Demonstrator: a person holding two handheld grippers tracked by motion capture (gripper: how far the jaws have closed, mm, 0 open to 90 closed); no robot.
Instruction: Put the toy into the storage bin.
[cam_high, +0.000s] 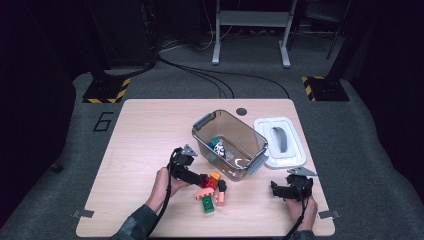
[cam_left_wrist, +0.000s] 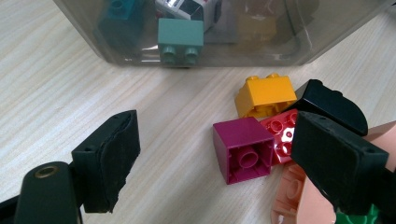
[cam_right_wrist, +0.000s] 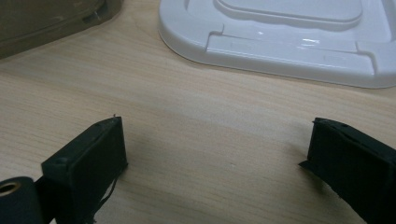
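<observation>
Both grippers low, jaws apart.
Left gripper (cam_left_wrist: 210, 163) and right gripper (cam_right_wrist: 217, 163) each gape wide, held in hands.

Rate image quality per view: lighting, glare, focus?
High view: room dark, table evenly lit, soft overall. Left gripper view: bricks sharp, the magenta brick crisp, near jaws blurred, the bin hazy. Right gripper view: glare streak on the white lid, jaws soft.

A single digit, a black 6 (cam_high: 102, 121), stands on the grey floor just off the far left corner of the surface (cam_high: 150, 125). Yellow-and-black hazard stripes (cam_high: 106, 92) mark the stand bases on the floor beyond; nothing else is readable
</observation>
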